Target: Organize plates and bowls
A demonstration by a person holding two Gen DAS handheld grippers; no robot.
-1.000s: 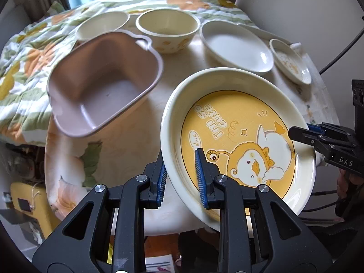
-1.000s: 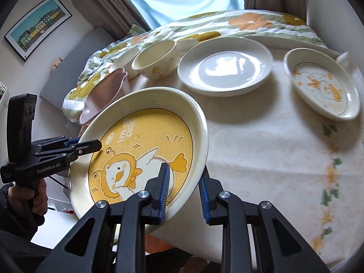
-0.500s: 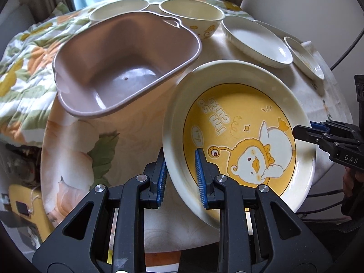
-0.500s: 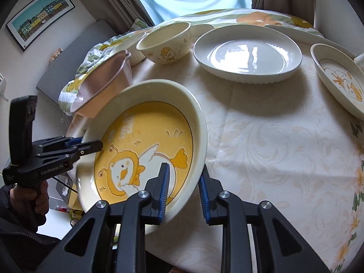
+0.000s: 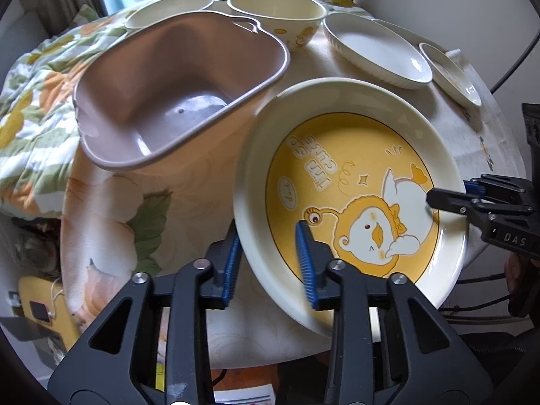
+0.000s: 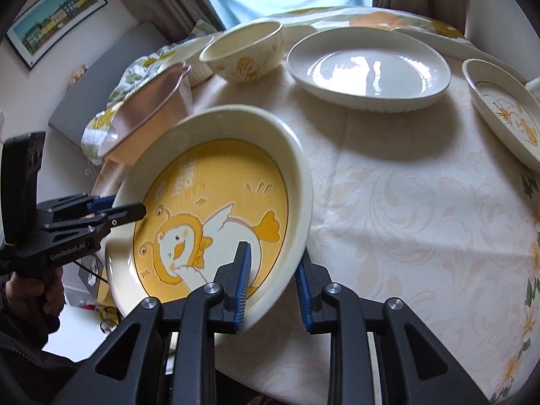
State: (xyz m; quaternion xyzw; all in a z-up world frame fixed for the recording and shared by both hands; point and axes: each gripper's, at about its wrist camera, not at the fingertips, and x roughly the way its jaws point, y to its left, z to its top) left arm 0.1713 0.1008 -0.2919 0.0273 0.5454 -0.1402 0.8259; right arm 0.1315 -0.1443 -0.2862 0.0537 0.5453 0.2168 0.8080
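Cream plate (image 5: pixel 351 182) w/ yellow duck print; pink tub (image 5: pixel 175 94); floral cloth (image 6: pixel 422 209).

The left hand-held gripper (image 5: pixel 268 263) clamps the yellow duck plate's (image 5: pixel 351 182) rim; the right hand-held gripper (image 5: pixel 438 200) grips the opposite edge.

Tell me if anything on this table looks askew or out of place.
The duck plate is tilted off the table, with the left tongs and right tongs clamping opposite rims. The pink tub also sits tilted. Nothing looks spilled or broken.
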